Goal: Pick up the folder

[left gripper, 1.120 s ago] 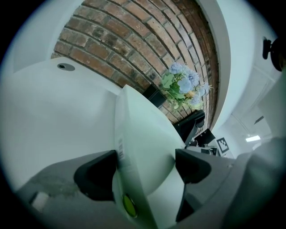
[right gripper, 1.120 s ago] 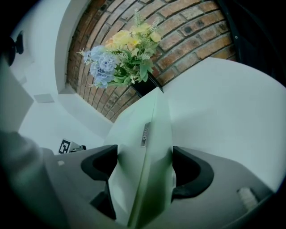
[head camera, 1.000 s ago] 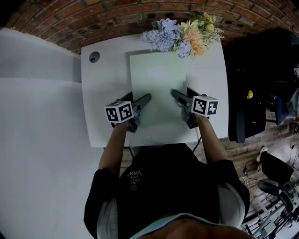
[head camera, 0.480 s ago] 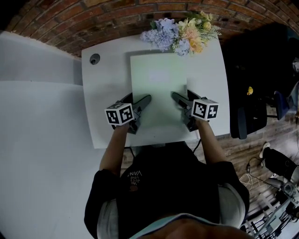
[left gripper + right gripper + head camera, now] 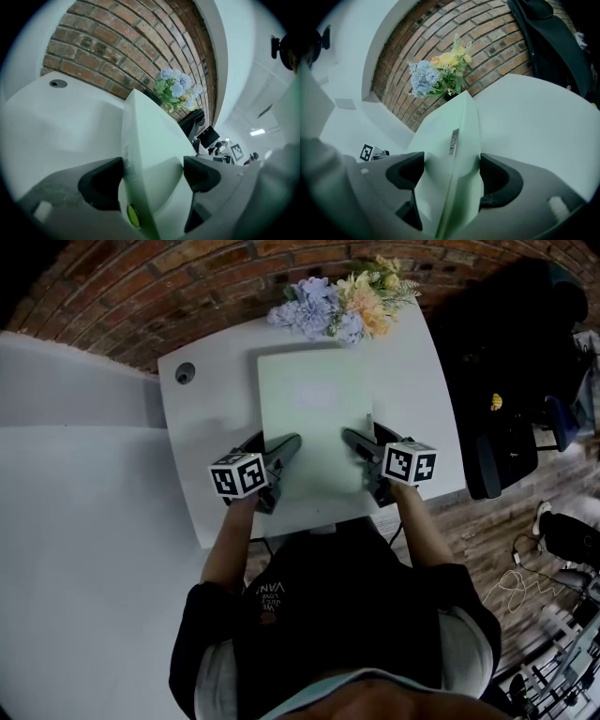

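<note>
The folder (image 5: pixel 314 409) is a thick, pale green box folder on the white table (image 5: pixel 206 427). My left gripper (image 5: pixel 286 446) is shut on its near left edge. My right gripper (image 5: pixel 353 441) is shut on its near right edge. In the left gripper view the folder (image 5: pixel 150 136) stands edge-on between the dark pads (image 5: pixel 101 180), and the gripper (image 5: pixel 152 171) clamps it. The right gripper view shows the folder's spine (image 5: pixel 457 136) with a small label, pinched by that gripper (image 5: pixel 452 171). The jaws under the folder are hidden in the head view.
A bunch of blue, yellow and pink flowers (image 5: pixel 333 306) stands at the table's far edge, just beyond the folder. A round cable hole (image 5: pixel 185 373) sits at the far left corner. A black chair (image 5: pixel 506 381) is to the right, and a brick wall (image 5: pixel 187 277) is behind.
Both grippers stay clamped on the folder. Its right side now shows its thickness and label, as if raised a little off the table. The view has tilted slightly.
</note>
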The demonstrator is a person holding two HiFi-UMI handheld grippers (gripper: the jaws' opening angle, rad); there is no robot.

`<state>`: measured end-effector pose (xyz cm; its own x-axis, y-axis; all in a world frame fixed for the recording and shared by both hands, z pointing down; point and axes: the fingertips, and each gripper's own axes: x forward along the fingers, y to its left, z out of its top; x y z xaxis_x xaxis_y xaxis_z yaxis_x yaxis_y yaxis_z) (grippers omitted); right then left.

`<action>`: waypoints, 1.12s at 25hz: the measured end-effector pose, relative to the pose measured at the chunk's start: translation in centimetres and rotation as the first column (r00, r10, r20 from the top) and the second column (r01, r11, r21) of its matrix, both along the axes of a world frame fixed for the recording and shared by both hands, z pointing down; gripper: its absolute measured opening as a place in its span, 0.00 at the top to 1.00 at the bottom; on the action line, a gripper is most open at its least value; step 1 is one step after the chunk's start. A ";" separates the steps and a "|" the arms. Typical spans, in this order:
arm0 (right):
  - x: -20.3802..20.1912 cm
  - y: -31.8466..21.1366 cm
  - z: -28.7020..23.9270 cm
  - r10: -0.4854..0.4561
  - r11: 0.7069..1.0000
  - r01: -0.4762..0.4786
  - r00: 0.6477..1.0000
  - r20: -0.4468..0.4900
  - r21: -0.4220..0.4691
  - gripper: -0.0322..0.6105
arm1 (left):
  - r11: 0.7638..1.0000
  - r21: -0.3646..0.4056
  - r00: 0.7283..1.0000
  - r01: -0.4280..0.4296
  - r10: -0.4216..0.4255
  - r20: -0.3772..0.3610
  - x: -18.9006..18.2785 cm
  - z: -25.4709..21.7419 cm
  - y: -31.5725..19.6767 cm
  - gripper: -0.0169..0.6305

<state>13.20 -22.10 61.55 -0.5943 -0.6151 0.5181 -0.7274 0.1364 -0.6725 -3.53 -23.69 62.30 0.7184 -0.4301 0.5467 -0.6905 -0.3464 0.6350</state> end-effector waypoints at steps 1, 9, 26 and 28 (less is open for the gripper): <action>0.0 0.3 -0.1 0.011 1.000 -0.011 1.000 -0.003 0.002 0.39 | 1.000 0.002 1.000 -0.010 0.010 0.000 0.0 -0.2 0.1 0.32; 0.0 2.8 -1.5 0.085 0.996 -0.085 0.996 -0.009 0.024 0.39 | 0.996 0.032 0.996 -0.086 0.087 -0.001 0.2 -1.6 1.3 0.32; -0.3 8.0 -3.8 0.233 0.969 -0.229 0.972 -0.039 0.087 0.39 | 0.970 0.096 0.974 -0.223 0.225 -0.015 0.2 -3.7 4.1 0.32; -0.4 8.6 -4.0 0.250 0.964 -0.246 0.967 -0.037 0.098 0.39 | 0.965 0.107 0.970 -0.238 0.241 -0.017 0.3 -4.1 4.4 0.32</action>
